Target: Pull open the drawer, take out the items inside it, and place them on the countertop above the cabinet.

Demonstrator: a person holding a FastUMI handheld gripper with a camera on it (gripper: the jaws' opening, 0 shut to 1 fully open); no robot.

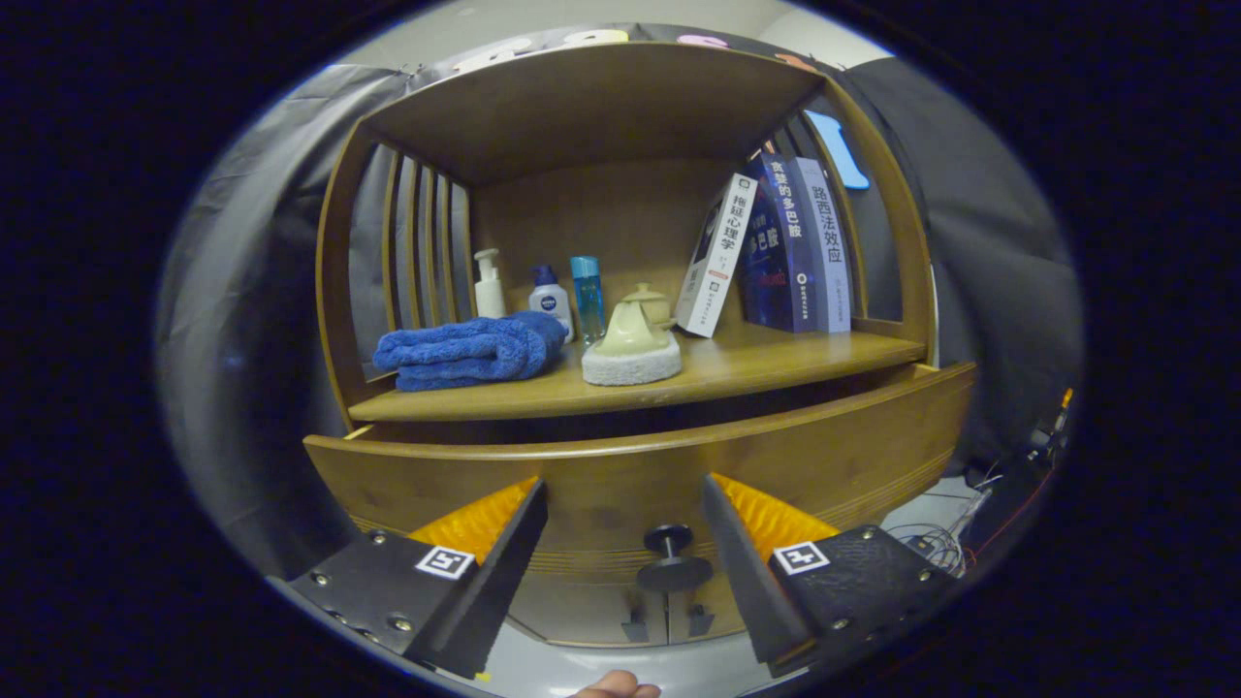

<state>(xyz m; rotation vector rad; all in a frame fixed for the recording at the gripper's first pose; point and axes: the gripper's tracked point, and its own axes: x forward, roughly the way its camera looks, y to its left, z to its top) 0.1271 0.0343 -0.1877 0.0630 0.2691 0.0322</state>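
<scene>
Drawer point(640, 465) sits partly pulled out just beyond your gripper point(625, 528), whose fingers gape wide with the knob point(671, 555) between them untouched — reach in blind and they may catch the countertop point(737, 373) edge.

A rolled blue terry towel point(472, 353) lies near three small bottles at the back: a white pump bottle point(489, 285), a white bottle with a blue cap point(550, 299), and a clear blue bottle point(587, 297). Three paperback books point(776, 250) lean together. Tangled cables point(933, 543) lie on the floor.
</scene>
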